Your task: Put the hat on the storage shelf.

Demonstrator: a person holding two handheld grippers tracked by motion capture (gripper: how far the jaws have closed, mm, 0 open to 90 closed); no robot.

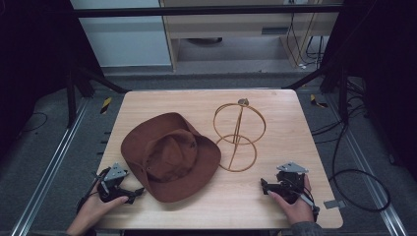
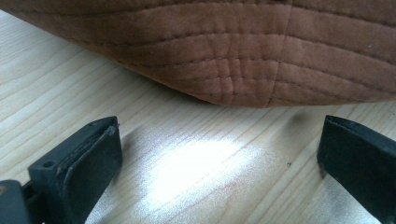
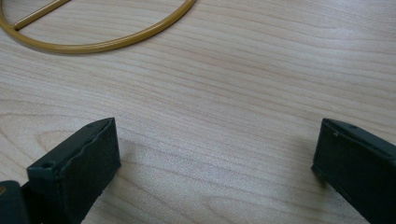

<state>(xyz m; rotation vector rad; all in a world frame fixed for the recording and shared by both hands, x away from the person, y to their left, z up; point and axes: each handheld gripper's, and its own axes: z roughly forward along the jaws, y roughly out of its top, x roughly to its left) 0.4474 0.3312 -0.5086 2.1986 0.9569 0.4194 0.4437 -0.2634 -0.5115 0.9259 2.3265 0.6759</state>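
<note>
A brown wide-brimmed hat [image 1: 169, 155] lies crown up on the wooden table [image 1: 275, 98], left of centre. To its right stands a gold wire hat stand [image 1: 239, 132] made of rings on a stem. My left gripper [image 1: 135, 192] rests on the table at the hat's near-left brim, pointing at it. In the left gripper view the stitched brim [image 2: 233, 51] lies just beyond the open jaws, with only bare wood between them. My right gripper [image 1: 265, 186] sits near the front right, open, and the stand's base ring [image 3: 102, 44] lies ahead of its jaws.
The table ends close behind both hands at its front edge [image 1: 221, 227]. Metal rails [image 1: 49, 162] run along both sides of the table. Cables [image 1: 361, 182] lie on the floor to the right. Bare wood lies between the hat and the right gripper.
</note>
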